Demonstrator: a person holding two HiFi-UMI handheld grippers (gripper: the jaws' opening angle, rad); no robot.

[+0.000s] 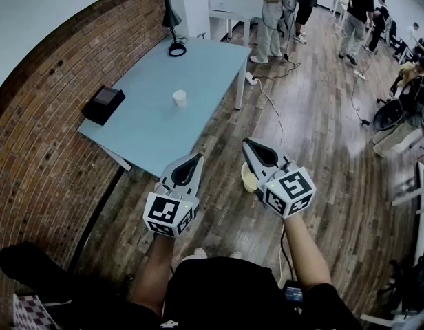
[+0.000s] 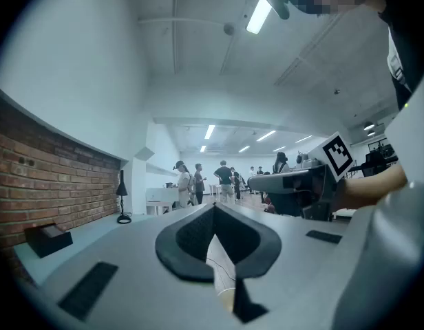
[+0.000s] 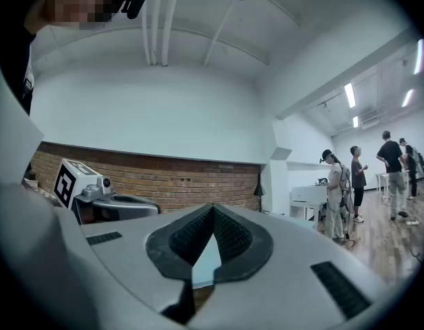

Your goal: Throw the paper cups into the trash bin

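Observation:
A white paper cup (image 1: 179, 98) stands upright near the middle of the light blue table (image 1: 198, 67). Both grippers hover over the wooden floor, short of the table's near corner and well apart from the cup. My left gripper (image 1: 197, 158) is shut, its jaws meeting at the tips with nothing between them (image 2: 214, 206). My right gripper (image 1: 248, 143) is also shut and empty (image 3: 213, 207). A pale yellow round bin (image 1: 248, 179) sits on the floor below the right gripper, which partly hides it. Each gripper shows in the other's view, the right gripper (image 2: 294, 184) and the left gripper (image 3: 109, 205).
A black box (image 1: 104, 104) lies at the table's left edge and a black desk lamp (image 1: 173, 26) stands at its far end. A brick wall (image 1: 40, 115) runs along the left. Cables (image 1: 270, 108) trail over the floor. Several people (image 1: 353, 12) stand at the far end of the room.

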